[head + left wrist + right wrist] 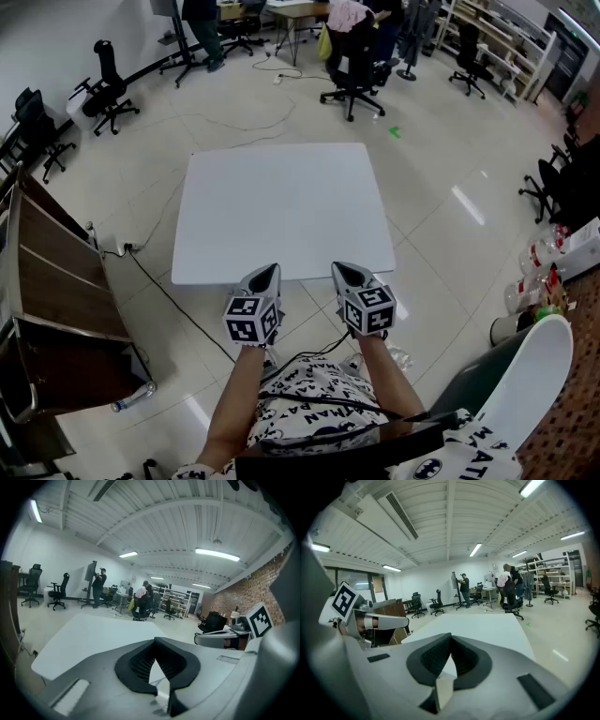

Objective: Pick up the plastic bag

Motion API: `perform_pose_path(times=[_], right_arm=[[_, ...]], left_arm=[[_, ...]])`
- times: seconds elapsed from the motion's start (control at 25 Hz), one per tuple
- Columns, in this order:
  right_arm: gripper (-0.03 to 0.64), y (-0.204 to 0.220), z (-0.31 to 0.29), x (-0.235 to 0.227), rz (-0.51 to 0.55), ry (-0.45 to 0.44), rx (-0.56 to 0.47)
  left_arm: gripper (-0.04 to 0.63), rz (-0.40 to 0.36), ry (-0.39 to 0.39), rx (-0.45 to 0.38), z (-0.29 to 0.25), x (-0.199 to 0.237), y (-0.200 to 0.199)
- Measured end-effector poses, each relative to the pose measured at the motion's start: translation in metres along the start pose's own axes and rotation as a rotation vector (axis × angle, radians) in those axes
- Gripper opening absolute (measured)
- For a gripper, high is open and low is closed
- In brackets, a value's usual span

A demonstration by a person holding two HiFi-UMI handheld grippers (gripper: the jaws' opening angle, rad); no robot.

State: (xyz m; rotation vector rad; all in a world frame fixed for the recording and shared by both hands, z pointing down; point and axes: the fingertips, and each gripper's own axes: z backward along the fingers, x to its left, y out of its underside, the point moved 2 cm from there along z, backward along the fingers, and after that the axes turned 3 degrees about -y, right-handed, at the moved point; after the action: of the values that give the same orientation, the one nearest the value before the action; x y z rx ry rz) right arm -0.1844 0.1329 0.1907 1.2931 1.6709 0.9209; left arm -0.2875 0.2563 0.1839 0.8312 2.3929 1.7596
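No plastic bag shows in any view. A bare white square table [281, 206] stands in front of me. My left gripper [267, 273] hovers at the table's near edge, left of centre, its jaws shut with nothing between them. My right gripper [344, 271] is level with it a little to the right, also shut and empty. In the left gripper view the closed left gripper [154, 641] points across the tabletop [84, 634]. In the right gripper view the right gripper [451, 635] points the same way over the table [487, 625], with the left gripper's marker cube [344, 601] at the left.
A dark wooden cabinet [47, 281] stands at the left, with a cable [178, 305] running across the tiled floor towards me. Office chairs [356, 66] and people are beyond the table. Bottles [539, 258] and a white chair back [525, 375] are at the right.
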Motion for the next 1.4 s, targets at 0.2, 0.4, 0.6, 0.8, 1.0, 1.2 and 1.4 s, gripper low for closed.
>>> perform_pose_path(times=[0.2,0.4,0.6,0.8,1.0,1.2,1.4], right_arm=[[0.011,-0.002,0.005,-0.001,0.002,-0.002,-0.012],[0.012,-0.004,0.008,-0.002,0.011,0.015,-0.039],[0.012,-0.001,0.016,-0.006,0.002,0.035,-0.048],[0.007,0.007,0.034,-0.012,-0.026,0.071,-0.068],[0.012,0.028,0.058,-0.027,-0.075,0.135,-0.067],[0.026,0.043,0.074,-0.053,-0.123,0.174,-0.094],[0.141,0.092,0.105,-0.084,-0.228,0.233,-0.049]], left_arm=[[0.002,0.000,-0.001,0.002,0.000,-0.004,0.000],[0.002,-0.005,0.017,0.011,-0.002,-0.010,0.004],[0.002,-0.015,0.054,0.031,-0.006,-0.024,0.011],[0.002,-0.034,0.108,0.070,-0.011,-0.044,0.023],[0.003,-0.068,0.180,0.138,-0.021,-0.076,0.041],[0.002,-0.110,0.256,0.193,-0.042,-0.114,0.056],[0.002,-0.151,0.359,0.281,-0.060,-0.171,0.092]])
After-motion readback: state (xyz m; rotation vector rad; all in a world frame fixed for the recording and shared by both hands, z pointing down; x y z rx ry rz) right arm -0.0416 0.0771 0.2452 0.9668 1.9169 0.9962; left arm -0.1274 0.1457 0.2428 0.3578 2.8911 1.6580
